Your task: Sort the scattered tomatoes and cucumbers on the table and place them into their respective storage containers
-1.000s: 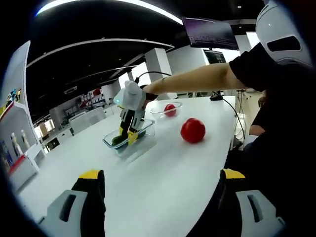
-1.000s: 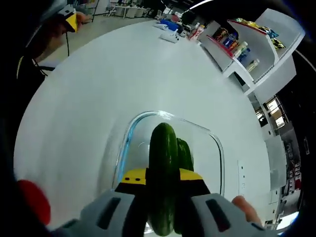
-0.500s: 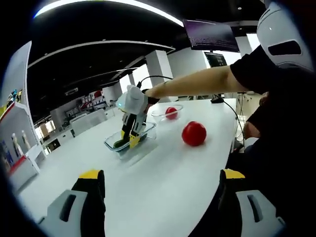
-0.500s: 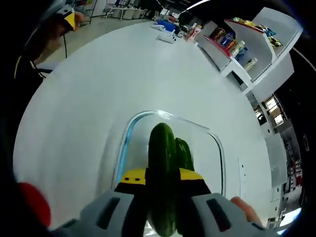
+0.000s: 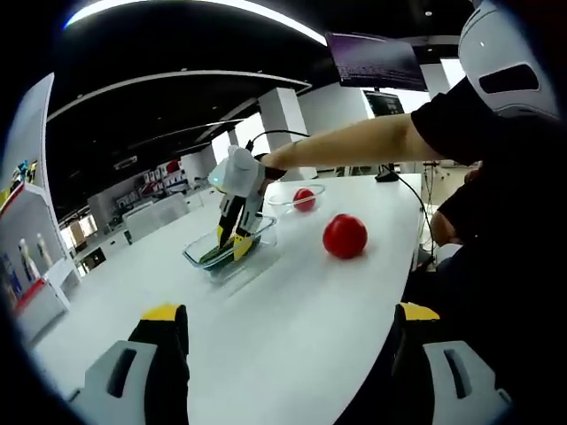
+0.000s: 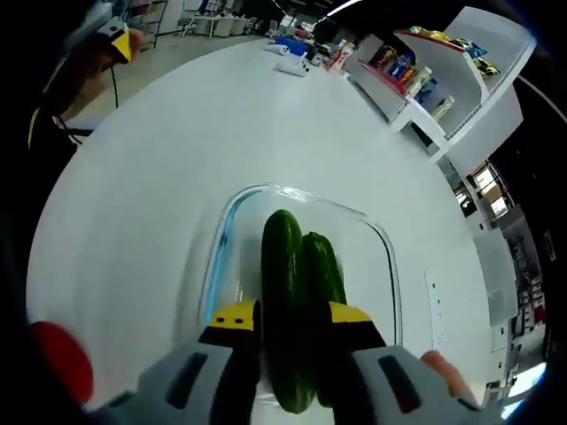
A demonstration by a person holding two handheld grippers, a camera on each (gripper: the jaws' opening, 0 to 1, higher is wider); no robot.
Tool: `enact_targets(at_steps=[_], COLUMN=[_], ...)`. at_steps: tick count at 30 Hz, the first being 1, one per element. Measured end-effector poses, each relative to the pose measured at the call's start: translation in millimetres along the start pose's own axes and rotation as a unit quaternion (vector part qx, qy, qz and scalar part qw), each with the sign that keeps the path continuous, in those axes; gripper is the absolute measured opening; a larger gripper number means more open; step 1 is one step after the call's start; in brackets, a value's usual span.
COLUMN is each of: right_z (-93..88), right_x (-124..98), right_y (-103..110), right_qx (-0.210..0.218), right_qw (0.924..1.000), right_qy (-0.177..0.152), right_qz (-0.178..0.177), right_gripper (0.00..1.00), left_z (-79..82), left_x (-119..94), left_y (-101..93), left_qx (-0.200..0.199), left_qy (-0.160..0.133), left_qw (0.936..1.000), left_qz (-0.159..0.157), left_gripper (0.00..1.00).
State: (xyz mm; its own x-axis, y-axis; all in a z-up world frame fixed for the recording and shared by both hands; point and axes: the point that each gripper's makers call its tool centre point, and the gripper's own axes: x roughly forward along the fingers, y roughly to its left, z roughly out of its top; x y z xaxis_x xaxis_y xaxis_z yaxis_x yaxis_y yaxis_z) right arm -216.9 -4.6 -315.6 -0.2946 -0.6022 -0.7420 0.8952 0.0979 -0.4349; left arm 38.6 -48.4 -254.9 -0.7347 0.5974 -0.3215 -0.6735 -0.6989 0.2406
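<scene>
- Left gripper view: the left tongs (image 5: 288, 354) hang spread wide over the near edge of the white bench (image 5: 292, 310), pinching nothing.
- Across the bench, the right tongs (image 5: 232, 241) reach down into a clear glass tray (image 5: 229, 251), carried on a person's bare arm (image 5: 354, 143).
- A loose tomato (image 5: 345, 235) sits on the bench, right of the tray and apart from it.
- Behind, a glass bowl (image 5: 297, 198) holds a second tomato (image 5: 304, 197).
- Right gripper view: the right tongs (image 6: 288, 332) pinch a cucumber (image 6: 285, 305) lengthwise, low inside the tray (image 6: 221, 257).
- A second cucumber (image 6: 324, 270) lies in the tray, touching the held one on its right.
- A red tomato (image 6: 60, 359) shows at the lower left edge, on the bench (image 6: 177, 150).
- Shelves (image 6: 443, 80) of bottles stand at upper right.
</scene>
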Motion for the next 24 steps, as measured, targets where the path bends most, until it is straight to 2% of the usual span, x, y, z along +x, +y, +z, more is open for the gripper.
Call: enact_targets(at_steps=[4,7,9,11,13,14,17,18,21,23,24], right_z=[-4.4,-2.1,-0.1,7.7,20.8,28.4,46.7,46.0,36.9,30.1,27.3], right_x=[-13.8,-25.6,-38.9,-53.8,-72.6,-82.6,-113.5,-122.2,-143.2,-159.1,-167.6], right_y=[-6.3,-15.4,-22.7,-29.7,-21.3,-12.3,9.2,12.8,20.3,23.2,29.9], right_qx=[0.027,0.052,0.069,0.077,0.083,0.096,0.170,0.187,0.218,0.228,0.226], right_qw=[0.9995,0.9975,0.9946,0.9896,0.9831,0.9781,0.9486,0.9402,0.9234,0.9094,0.9046], right_qy=[-0.015,-0.040,-0.059,-0.091,-0.138,-0.168,-0.263,-0.282,-0.309,-0.327,-0.335], right_qz=[-0.011,-0.027,-0.050,-0.080,-0.087,-0.077,-0.043,-0.041,-0.066,-0.119,-0.134], right_gripper=[0.30,0.31,0.35,0.43,0.46,0.46,0.53,0.57,0.66,0.68,0.70], left_z=[-1.3,-1.0,0.4,1.2,2.1,2.3,3.6,5.0,10.8,13.4,14.0], left_x=[2.0,4.2,5.9,7.0,7.7,8.2,10.1,10.4,10.1,8.6,7.8], left_y=[0.4,-0.4,-1.1,-1.8,-2.3,-2.7,-1.2,-0.8,-1.6,-3.8,-4.4], left_qx=[0.001,0.002,0.003,0.006,0.006,0.006,0.010,0.012,0.014,0.017,0.017], left_qy=[0.003,0.004,0.003,0.003,0.002,0.003,0.004,0.002,-0.005,-0.008,-0.009], left_qw=[1.0000,1.0000,1.0000,1.0000,1.0000,1.0000,0.9999,0.9999,0.9999,0.9998,0.9998], left_qz=[0.001,0.000,0.001,0.001,0.001,0.000,0.003,0.005,0.007,0.006,0.006], left_gripper=[0.95,0.95,0.95,0.95,0.95,0.95,0.95,0.95,0.95,0.95,0.95])
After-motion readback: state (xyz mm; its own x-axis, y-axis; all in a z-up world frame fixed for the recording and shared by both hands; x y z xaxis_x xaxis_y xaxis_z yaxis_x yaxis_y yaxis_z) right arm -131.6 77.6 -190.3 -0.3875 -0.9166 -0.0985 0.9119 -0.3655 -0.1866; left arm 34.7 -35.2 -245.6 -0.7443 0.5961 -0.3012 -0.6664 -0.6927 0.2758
